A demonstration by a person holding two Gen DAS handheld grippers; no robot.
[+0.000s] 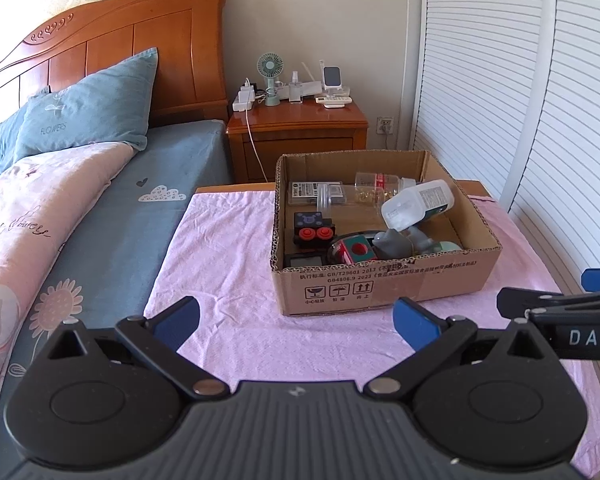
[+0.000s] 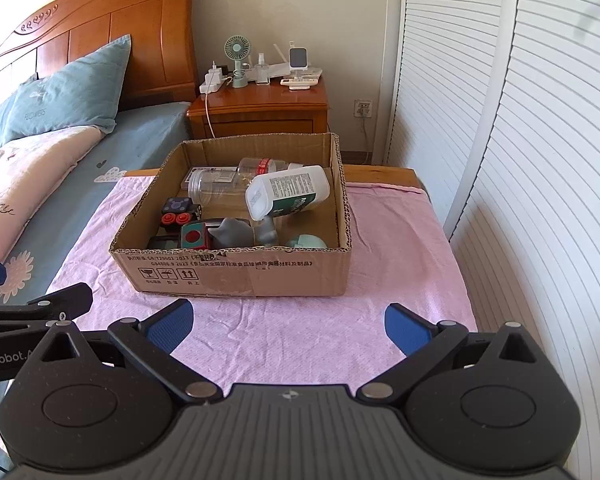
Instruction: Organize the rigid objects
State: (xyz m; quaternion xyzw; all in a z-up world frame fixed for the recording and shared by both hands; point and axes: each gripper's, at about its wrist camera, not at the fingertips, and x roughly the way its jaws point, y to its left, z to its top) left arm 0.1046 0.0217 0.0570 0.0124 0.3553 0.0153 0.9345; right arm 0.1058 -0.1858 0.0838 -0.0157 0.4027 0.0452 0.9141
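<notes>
An open cardboard box [image 1: 384, 292] [image 2: 236, 276] stands on the pink cloth and holds several rigid things. A white bottle [image 1: 418, 204] [image 2: 288, 192] leans across clear jars [image 1: 340, 196] [image 2: 216, 188]. A black toy with red buttons [image 1: 313, 229] [image 2: 177, 212], a red and green cube [image 1: 354, 252] [image 2: 194, 236] and a grey figure [image 1: 396, 242] [image 2: 236, 232] lie nearer the front wall. My left gripper [image 1: 296, 320] hovers open before the box, nothing between its blue pads. My right gripper [image 2: 290, 322] is open too, just short of the box front.
The pink cloth [image 1: 228, 248] [image 2: 400, 248] covers a small wooden table beside a bed [image 1: 112, 216]. Behind stands a nightstand [image 1: 300, 128] [image 2: 260, 108] with a fan and small items. White louvred doors [image 1: 540, 120] [image 2: 520, 160] line the right side.
</notes>
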